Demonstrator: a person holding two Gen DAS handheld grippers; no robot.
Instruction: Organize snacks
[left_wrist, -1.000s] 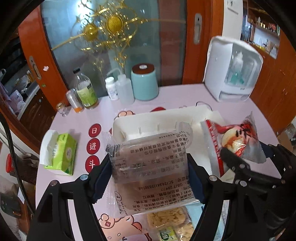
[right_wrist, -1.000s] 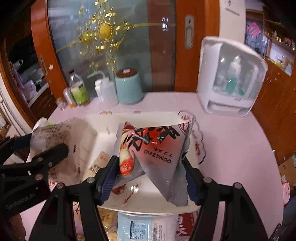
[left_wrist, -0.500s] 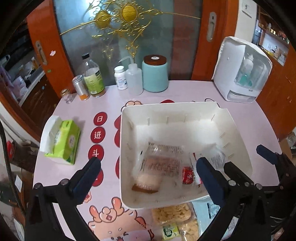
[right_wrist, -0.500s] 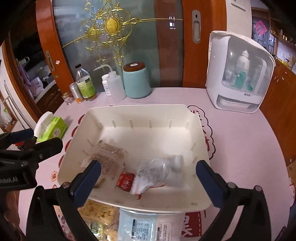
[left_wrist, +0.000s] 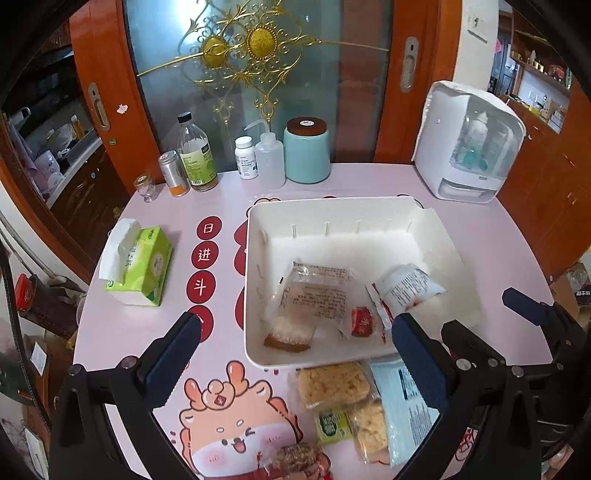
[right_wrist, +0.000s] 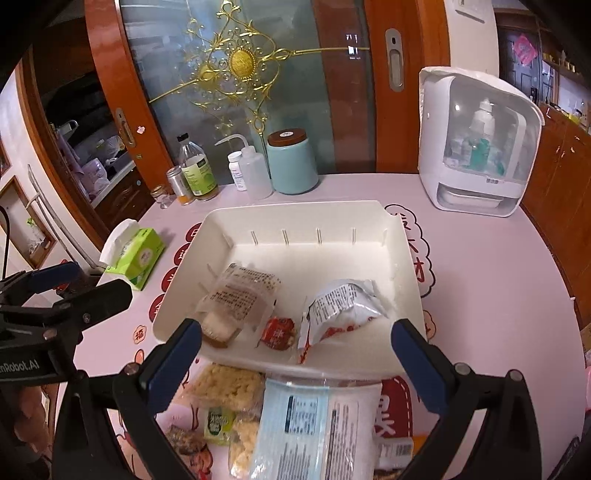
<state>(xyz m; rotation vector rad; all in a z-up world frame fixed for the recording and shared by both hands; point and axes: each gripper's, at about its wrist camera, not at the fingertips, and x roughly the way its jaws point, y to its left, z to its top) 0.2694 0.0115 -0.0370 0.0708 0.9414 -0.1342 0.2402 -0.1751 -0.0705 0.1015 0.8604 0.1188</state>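
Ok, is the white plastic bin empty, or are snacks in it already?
Not empty. The white plastic bin holds a clear printed cake packet, a small red wrapped candy and a crumpled white-and-red packet.

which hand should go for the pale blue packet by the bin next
Right, probably. The pale blue packet lies between the right gripper fingers, just below; for the left gripper it lies off beside one finger. Both are open and empty.

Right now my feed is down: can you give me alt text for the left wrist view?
The open left gripper hovers empty over the near edge of a white plastic bin holding three snack packets: a clear printed one, a small red one and a white-and-red one. More packets lie on the pink table before it.
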